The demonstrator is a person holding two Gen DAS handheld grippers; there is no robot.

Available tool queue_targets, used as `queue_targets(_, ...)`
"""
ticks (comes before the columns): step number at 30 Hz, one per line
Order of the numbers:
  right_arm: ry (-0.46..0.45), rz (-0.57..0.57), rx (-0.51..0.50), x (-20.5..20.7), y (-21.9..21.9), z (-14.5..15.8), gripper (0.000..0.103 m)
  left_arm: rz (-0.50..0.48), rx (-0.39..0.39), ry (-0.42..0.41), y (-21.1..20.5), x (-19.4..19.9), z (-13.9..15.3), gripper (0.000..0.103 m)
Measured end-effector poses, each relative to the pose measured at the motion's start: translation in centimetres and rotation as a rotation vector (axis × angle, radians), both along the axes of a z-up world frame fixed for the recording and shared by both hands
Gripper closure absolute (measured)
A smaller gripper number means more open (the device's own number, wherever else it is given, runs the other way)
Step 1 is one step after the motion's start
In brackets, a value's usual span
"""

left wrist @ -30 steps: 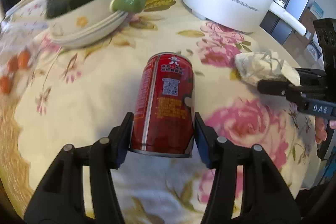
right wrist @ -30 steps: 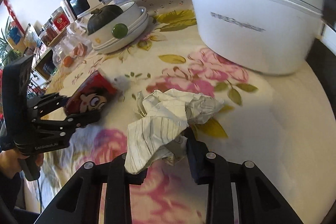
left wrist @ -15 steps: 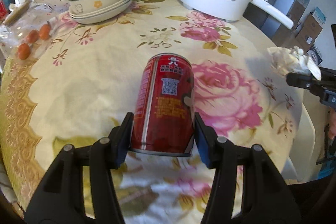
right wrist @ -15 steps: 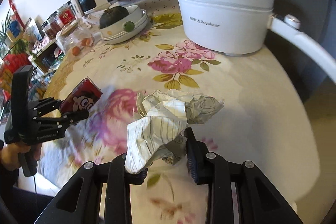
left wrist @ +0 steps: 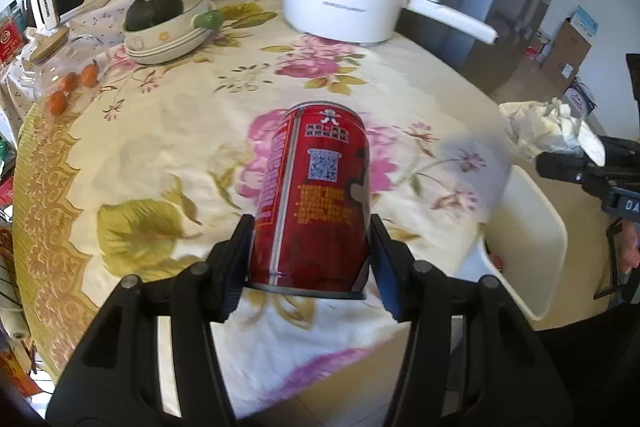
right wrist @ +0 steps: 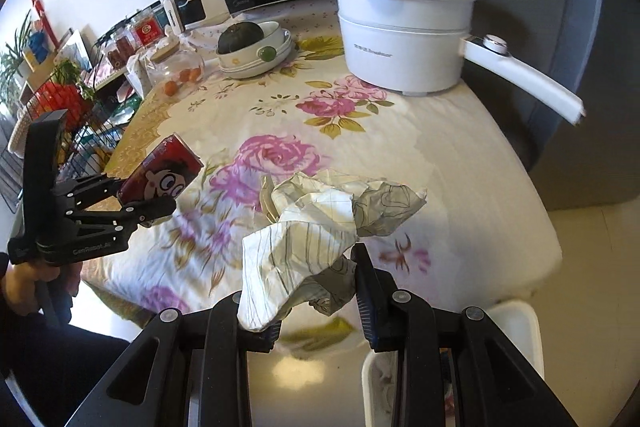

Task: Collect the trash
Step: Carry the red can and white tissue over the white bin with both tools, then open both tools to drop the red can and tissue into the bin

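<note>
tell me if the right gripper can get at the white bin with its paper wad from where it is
Probably yes. The right gripper, shut on the paper wad, hangs just past the table edge, and the white bin sits open right below with nothing between.

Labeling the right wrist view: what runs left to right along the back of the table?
Glass jar with small orange fruits → stacked bowls holding a dark green squash → white electric pot → its handle sticking out right.
</note>
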State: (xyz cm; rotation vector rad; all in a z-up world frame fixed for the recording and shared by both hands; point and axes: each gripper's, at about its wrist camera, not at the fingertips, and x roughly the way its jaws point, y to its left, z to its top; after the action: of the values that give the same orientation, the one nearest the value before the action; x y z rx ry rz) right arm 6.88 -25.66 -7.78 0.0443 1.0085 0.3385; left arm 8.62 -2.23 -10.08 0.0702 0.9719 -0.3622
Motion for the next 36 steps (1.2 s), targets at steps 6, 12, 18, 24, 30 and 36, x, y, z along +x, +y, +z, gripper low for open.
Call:
queue_targets(6, -0.002, -0.059, 0.054, -2.6, -2.9, -0.3, 0.071, -0.053, -0.018, -0.008, -2.6, -2.4, 0.1, 0.046)
queue_targets(12, 0.0, -0.112, 0.033, -4.4, -5.8, -0.8, 0.071, -0.115, -0.05, 0.004, -5.9, -3.3, -0.4, 0.046)
queue_targets(18, 0.065, -0.169, -0.013, -6.0, -9.0, -3.0, 0.071, -0.221, -0.025, 0.015, -10.2, -4.4, -1.5, 0.046)
queue_targets(24, 0.174, -0.233, -0.054, -7.4, -12.1, -5.8, 0.071, -0.301, -0.003, 0.033, -13.8, -5.4, -2.6, 0.046)
queue_targets(30, 0.249, -0.286, -0.069, -8.4, -14.3, -7.5, 0.071, -0.36, -0.002, 0.056, -17.0, -6.2, -3.3, 0.046)
queue_targets(36, 0.308, -0.343, -0.042, -9.5, -16.5, -8.5, 0.052, -0.414, 0.01, 0.064, -19.7, -6.9, -4.0, 0.046)
